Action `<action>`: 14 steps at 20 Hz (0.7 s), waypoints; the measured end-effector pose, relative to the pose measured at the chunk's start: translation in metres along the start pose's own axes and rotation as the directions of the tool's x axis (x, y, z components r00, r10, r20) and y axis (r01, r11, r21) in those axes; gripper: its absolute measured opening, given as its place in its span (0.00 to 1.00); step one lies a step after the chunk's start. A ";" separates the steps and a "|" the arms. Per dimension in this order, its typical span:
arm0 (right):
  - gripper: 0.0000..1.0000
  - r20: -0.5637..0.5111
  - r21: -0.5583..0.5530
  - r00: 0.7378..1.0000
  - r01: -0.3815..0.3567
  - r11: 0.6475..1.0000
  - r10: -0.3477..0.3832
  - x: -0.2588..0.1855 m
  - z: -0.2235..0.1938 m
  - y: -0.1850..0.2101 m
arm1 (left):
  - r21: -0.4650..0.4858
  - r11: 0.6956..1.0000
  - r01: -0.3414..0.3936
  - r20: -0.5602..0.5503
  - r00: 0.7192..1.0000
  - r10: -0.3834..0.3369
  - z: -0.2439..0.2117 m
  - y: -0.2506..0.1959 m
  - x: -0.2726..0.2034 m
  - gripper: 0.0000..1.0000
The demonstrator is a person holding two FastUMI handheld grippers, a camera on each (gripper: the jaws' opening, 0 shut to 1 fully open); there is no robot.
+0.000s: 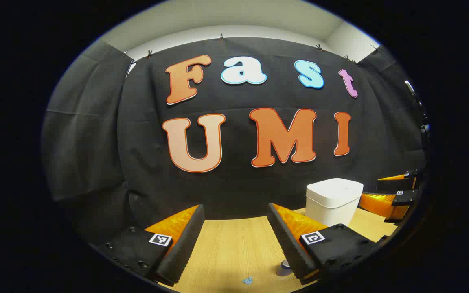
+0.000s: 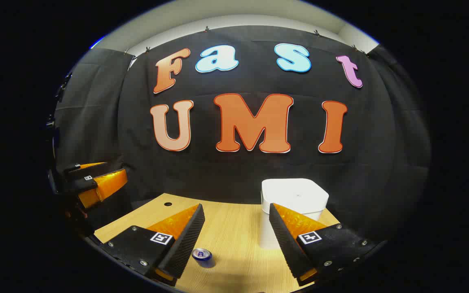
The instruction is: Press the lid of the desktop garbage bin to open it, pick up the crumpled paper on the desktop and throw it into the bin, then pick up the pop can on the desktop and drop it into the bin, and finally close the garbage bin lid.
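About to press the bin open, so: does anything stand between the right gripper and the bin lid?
Nothing visible does. The right gripper is open and empty, the white bin is just beyond its fingers with lid shut, and the pop can sits lower, off that path.

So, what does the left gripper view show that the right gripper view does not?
Left gripper view: a small blue crumpled paper at the near edge. Right gripper view: a round hole in the wooden desktop. Both: the white garbage bin with its lid closed, the pop can, and the left tool and right tool, open.
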State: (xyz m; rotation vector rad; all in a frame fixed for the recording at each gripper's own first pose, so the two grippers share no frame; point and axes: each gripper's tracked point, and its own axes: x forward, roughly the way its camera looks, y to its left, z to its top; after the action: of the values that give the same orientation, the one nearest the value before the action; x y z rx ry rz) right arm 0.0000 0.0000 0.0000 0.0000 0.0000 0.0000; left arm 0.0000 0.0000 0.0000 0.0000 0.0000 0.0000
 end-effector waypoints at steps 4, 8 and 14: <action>0.96 0.009 -0.015 1.000 0.018 1.000 -0.018 0.005 0.008 0.005 | -0.024 1.000 -0.016 0.012 1.000 0.016 0.010 0.020 0.006 1.00; 0.96 0.026 -0.018 0.999 0.039 0.999 -0.038 0.011 0.017 0.012 | -0.029 1.000 -0.008 0.012 1.000 0.009 0.009 0.030 0.009 0.99; 0.96 0.039 -0.048 0.997 0.073 0.996 -0.071 0.020 0.028 0.023 | 0.003 0.999 0.036 0.037 0.999 -0.036 0.011 0.036 0.015 1.00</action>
State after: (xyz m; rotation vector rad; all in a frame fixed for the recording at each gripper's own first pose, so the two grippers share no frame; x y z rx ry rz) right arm 0.0200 0.0227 0.0277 -0.0490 -0.0376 -0.0725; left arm 0.0153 0.0357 0.0115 0.0025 -0.0370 -0.0360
